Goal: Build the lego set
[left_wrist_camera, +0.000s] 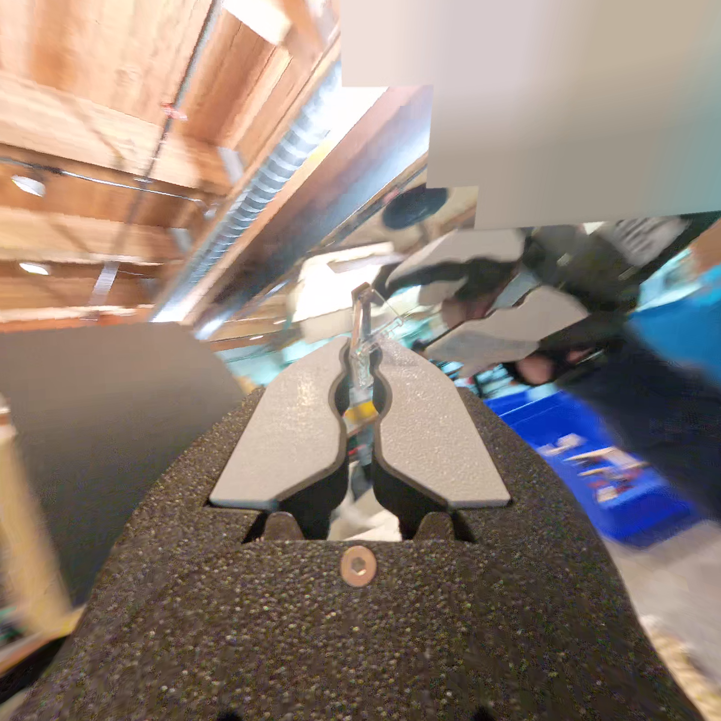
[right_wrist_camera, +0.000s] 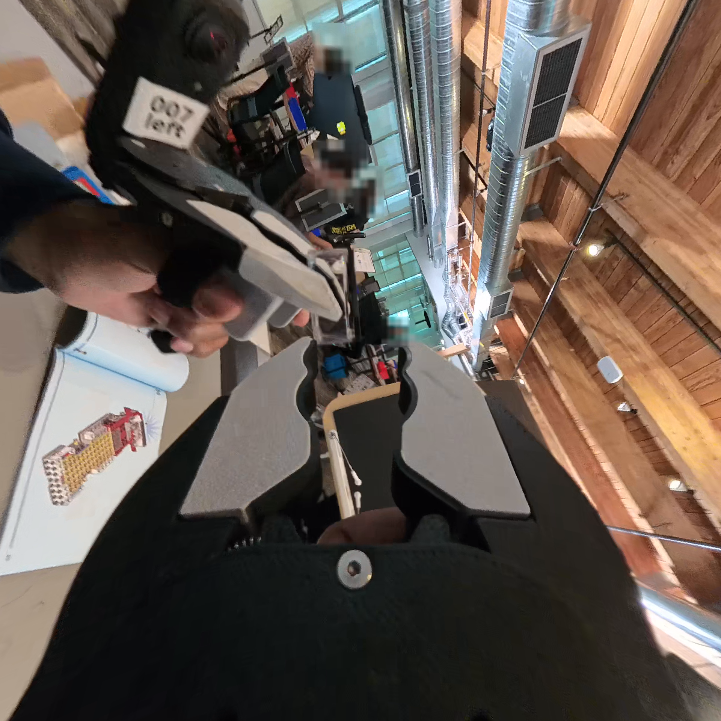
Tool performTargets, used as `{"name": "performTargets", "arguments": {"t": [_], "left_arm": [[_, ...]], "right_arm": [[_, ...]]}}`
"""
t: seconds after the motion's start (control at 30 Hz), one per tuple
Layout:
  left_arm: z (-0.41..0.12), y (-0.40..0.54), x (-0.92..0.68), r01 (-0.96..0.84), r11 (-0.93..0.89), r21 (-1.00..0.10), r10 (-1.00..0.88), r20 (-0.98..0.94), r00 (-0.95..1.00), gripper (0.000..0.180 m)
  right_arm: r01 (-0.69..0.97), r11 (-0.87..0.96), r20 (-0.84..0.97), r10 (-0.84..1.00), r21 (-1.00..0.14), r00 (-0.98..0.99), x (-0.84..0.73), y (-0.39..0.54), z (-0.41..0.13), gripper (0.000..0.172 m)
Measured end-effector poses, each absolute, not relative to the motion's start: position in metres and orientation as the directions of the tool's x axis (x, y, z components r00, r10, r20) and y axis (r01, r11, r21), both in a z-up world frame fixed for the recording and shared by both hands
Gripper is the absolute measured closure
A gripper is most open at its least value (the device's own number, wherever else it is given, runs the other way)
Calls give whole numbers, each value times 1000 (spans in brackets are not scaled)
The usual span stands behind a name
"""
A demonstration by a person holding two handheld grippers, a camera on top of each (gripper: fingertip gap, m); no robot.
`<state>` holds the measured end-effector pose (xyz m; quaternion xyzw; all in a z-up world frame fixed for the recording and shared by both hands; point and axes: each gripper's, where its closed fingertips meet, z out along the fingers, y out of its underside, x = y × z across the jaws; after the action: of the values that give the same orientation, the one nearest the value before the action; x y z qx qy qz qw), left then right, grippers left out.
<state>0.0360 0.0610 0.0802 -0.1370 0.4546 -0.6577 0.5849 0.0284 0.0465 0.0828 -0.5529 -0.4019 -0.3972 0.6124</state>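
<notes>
left gripper (left_wrist_camera: pixel 361 351) narrow, pinching clear plastic piece (left_wrist_camera: pixel 361 331), long axis jutting past fingertips. right gripper (right_wrist_camera: pixel 355 366) wide, holding nothing, just beside piece (right_wrist_camera: pixel 331 296), pointing at it.

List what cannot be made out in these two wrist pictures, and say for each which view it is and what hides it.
- Clear plastic piece: left wrist view; the left gripper covers its lower part.
- Right gripper: left wrist view; motion blur, so its grasp is unclear.
- Upper right corner: left wrist view; covered by a blur patch.
- Blue bin: left wrist view; contents smeared.
- Open booklet: right wrist view; cut off by the left edge.
</notes>
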Motion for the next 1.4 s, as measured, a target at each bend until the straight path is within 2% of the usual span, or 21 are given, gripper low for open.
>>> {"name": "performTargets", "arguments": {"t": [0.07, 0.17, 0.4, 0.8, 1.4], "left_arm": [[83, 58, 28, 624, -114, -773, -837, -263, -480, 174], [81, 58, 25, 542, -309, -782, -742, -158, -651, 174], [77, 49, 21, 424, -483, -766, -599, -64, -798, 174], [77, 42, 17, 404, -483, -776, -571, -71, -818, 174], [80, 42, 17, 434, -463, -773, -617, -71, -784, 174]], "right_arm": [[908, 112, 913, -13, -404, 408, 28, 45, 83, 132], [875, 170, 891, 45, -452, 452, 19, 43, 80, 131], [872, 179, 890, 90, -455, 446, 12, 52, 68, 131], [871, 192, 892, 56, -451, 449, 10, 57, 70, 145], [843, 208, 868, 77, -495, 491, 10, 56, 74, 148]]}}
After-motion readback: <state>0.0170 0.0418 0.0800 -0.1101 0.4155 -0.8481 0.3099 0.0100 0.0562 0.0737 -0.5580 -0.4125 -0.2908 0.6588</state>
